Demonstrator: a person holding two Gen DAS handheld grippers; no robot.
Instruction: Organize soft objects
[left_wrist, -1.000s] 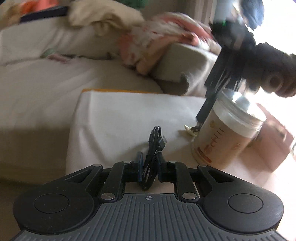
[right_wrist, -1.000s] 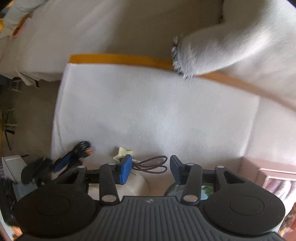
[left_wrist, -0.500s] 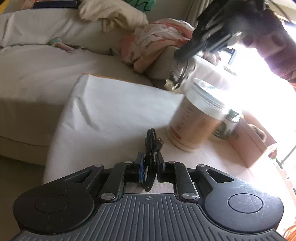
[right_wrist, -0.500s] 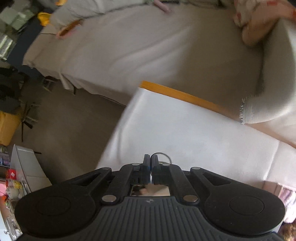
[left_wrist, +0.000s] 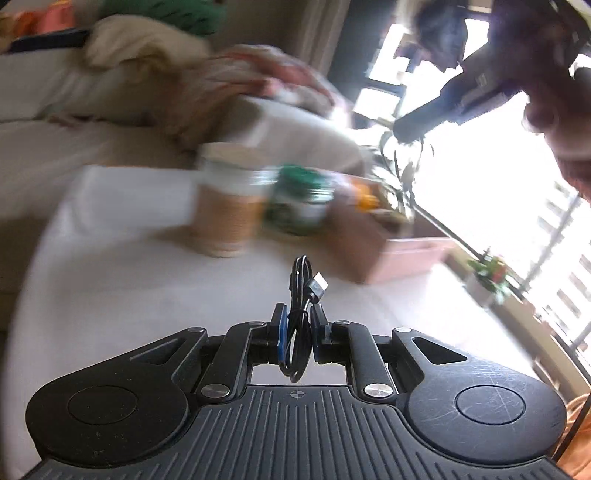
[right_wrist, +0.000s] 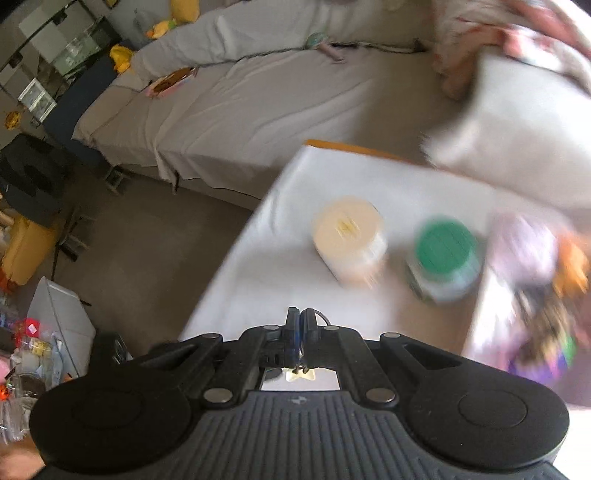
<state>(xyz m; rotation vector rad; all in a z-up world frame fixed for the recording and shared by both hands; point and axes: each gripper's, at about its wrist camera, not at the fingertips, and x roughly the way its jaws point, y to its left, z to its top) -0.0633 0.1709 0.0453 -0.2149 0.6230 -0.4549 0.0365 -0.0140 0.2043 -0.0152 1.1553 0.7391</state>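
My left gripper (left_wrist: 298, 319) is shut on a coiled black USB cable (left_wrist: 303, 291), whose silver plug sticks up above the white table (left_wrist: 110, 280). My right gripper (right_wrist: 300, 320) is shut on a thin brown hair tie (right_wrist: 320, 316) with a small cream charm (right_wrist: 301, 376) hanging below the jaws; it is held high above the table (right_wrist: 280, 229). The right gripper also shows in the left wrist view (left_wrist: 436, 114), raised at the upper right. A pink open box (left_wrist: 373, 243) stands at the table's right side; it also shows in the right wrist view (right_wrist: 524, 295).
A tan jar with a cream lid (left_wrist: 229, 206) (right_wrist: 349, 238) and a green-lidded jar (left_wrist: 301, 201) (right_wrist: 445, 258) stand mid-table. A sofa with blankets and clothes (right_wrist: 240, 99) lies behind. Floor and clutter (right_wrist: 40, 206) lie to the left. A bright window (left_wrist: 498, 184) is on the right.
My right gripper closed on the hair tie and lifted it high above the table. My left gripper, still holding the cable, swung right towards the jars and box.
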